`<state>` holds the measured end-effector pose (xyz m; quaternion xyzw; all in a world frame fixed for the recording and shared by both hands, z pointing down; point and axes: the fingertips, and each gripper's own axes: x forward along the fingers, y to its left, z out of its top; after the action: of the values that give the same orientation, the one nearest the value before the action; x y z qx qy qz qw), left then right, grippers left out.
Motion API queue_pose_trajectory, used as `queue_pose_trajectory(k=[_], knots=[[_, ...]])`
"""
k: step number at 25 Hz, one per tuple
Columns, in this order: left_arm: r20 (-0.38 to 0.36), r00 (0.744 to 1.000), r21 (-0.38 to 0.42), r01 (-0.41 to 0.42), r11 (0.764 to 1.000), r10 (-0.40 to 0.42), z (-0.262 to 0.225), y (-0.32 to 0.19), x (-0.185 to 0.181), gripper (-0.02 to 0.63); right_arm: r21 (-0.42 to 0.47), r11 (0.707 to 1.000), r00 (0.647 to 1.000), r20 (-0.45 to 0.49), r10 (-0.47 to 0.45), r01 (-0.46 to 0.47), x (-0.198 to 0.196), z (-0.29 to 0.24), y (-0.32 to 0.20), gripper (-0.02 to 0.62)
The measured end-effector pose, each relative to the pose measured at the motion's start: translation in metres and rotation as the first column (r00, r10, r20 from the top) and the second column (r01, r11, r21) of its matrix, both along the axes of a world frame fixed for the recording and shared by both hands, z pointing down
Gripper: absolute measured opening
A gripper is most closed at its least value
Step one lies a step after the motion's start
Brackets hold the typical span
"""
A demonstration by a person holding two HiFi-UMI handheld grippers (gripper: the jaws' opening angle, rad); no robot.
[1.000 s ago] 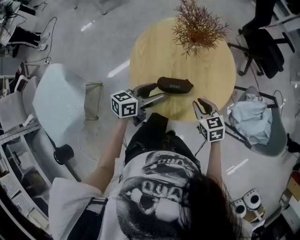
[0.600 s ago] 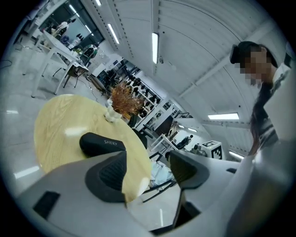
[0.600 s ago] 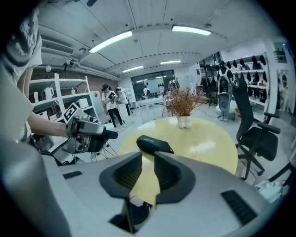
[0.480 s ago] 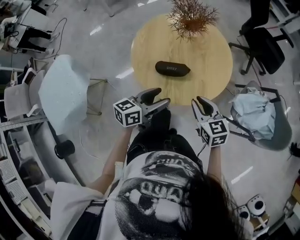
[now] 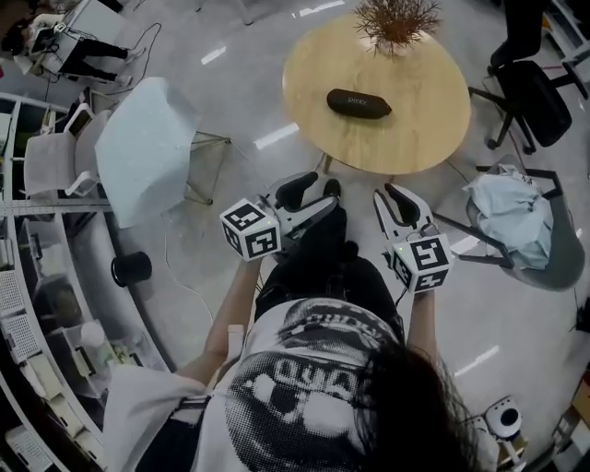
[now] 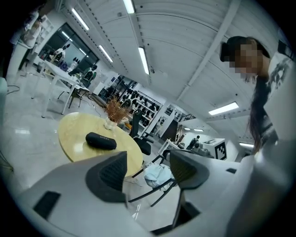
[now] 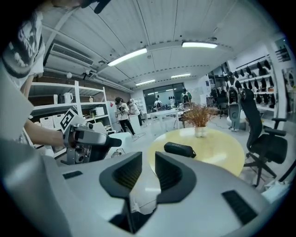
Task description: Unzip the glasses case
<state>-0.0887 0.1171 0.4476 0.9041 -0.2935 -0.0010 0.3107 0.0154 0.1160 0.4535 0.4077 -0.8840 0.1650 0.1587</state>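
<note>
The black glasses case lies zipped on the round wooden table, near the table's middle. Both grippers hang over the floor and my legs, well short of the table's near edge. My left gripper points right, toward the table, jaws wide open and empty. My right gripper points up toward the table, its jaws a narrow gap apart with nothing in it. In the left gripper view the case sits far beyond the open pads. The right gripper view shows the case far ahead of its gripper.
A vase of dried twigs stands at the table's far edge. A black office chair and a chair draped with pale cloth stand right of the table. A pale blue chair and shelving are at the left.
Both grippers have drawn back from the table's near edge toward my body and risen. The case lies where it was on the table, now farther from both.
</note>
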Motion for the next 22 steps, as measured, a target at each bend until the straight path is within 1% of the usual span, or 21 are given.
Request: queue_pose_trajectory(k=[6, 12, 16, 18, 22], knots=[[0.004, 1.0, 0.026, 0.024, 0.999, -0.025, -0.016, 0.029, 0.0, 0.284, 0.007, 1.0, 1.0, 0.015, -0.022, 0.022, -0.011, -0.012, 0.029, 0.063], [0.082, 0.996, 0.065, 0.03, 0.997, -0.035, -0.025, 0.038, -0.004, 0.246, 0.011, 1.0, 0.999, 0.037, -0.012, 0.011, -0.016, -0.022, 0.037, 0.037], [0.139, 0.989, 0.088, 0.047, 0.995, -0.059, -0.026, 0.035, -0.011, 0.172, 0.015, 1.0, 0.999, 0.044, -0.011, 0.01, -0.022, -0.024, 0.036, 0.015], [0.148, 0.987, 0.093, 0.046, 0.995, -0.059, -0.025, 0.034, -0.013, 0.133, 0.018, 1.0, 0.999, 0.042, -0.006, 0.005, -0.025, -0.026, 0.035, 0.008], [0.156, 0.987, 0.09, 0.026, 0.996, -0.04, -0.025, 0.031, -0.015, 0.093, 0.037, 0.999, 1.0, 0.025, 0.016, -0.017, -0.028, -0.029, 0.031, -0.01]])
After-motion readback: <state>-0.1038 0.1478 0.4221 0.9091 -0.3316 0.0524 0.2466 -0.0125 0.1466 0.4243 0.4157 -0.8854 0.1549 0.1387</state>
